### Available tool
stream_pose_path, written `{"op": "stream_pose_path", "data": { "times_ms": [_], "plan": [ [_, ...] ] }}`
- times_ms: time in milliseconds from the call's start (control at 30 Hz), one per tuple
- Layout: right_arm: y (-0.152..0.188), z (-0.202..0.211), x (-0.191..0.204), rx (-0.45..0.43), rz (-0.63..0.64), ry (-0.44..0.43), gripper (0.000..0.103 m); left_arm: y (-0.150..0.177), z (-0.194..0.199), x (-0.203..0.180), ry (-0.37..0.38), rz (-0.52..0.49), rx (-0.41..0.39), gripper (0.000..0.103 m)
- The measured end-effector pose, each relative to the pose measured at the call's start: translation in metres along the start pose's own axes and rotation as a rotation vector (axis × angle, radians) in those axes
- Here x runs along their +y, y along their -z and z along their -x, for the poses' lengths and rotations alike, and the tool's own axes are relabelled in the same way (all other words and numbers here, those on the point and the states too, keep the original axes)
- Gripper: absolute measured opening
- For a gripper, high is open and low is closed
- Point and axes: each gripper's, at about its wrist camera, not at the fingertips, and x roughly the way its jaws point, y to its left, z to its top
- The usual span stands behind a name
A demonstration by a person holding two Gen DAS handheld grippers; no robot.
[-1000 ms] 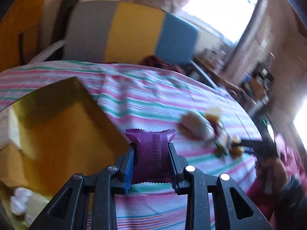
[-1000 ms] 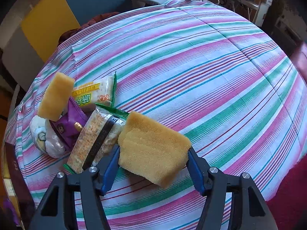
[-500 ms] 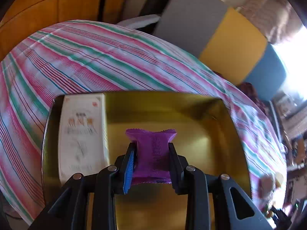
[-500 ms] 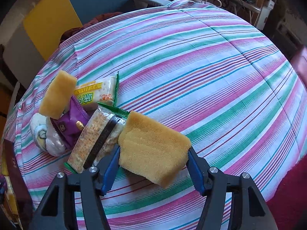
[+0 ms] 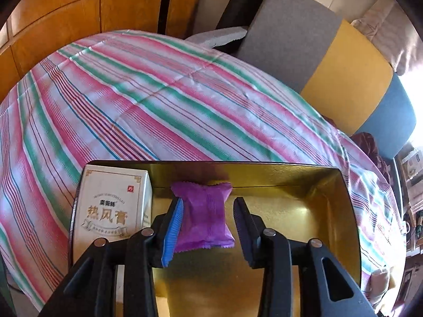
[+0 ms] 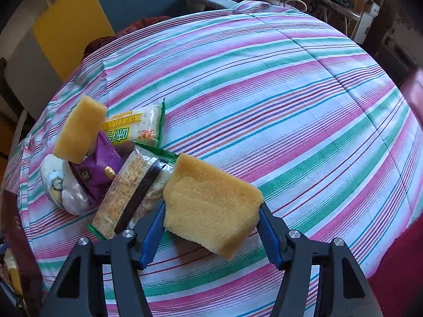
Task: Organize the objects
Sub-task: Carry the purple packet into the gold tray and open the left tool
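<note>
Left wrist view showed the left gripper (image 5: 207, 220) poised over the shiny gold rectangular tray (image 5: 346, 211), its fingers (image 5: 173, 227) parting around a small purple foil snack packet (image 5: 203, 215). The blue pad on one side was at the packet's edge, while a clear gap stood between the packet and the other finger, so the grip was letting go. The packet lay between the fingers, its long axis running away from the camera toward the tray's far wall, just beside a white printed carton (image 5: 111, 208) against the tray's left wall. Whether it had settled on the tray floor could not be told.

On the right wrist view, the right gripper (image 6: 211, 227) was clenched on a yellow sponge block (image 6: 211, 211) held above the striped cloth surface (image 6: 290, 100). A heap of snack packets (image 6: 132, 185) and a second yellow sponge piece (image 6: 79, 129) lay just left of it. The tray seemed the likely place for the sponge, and the right hand, already loaded, would have to carry it leftward to it.
</note>
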Motion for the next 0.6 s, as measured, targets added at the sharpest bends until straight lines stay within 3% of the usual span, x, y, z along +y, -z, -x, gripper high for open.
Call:
{"op": "stream_pose_path", "data": {
  "times_ms": [233,400,600],
  "plan": [
    [0.0,0.002,0.001,-0.01,0.003,0.007,0.066,0.022,0.047,-0.007,0.014,-0.11,-0.097,0.039],
    [-0.001,0.005,0.0,-0.029,0.003,0.018,0.065,0.064,0.089,-0.016,0.055,-0.202,-0.144,0.039],
    [-0.002,0.028,-0.008,-0.138,-0.045,-0.014,0.065,0.114,0.12,-0.025,0.074,-0.312,-0.167,0.039]
  ]
}}
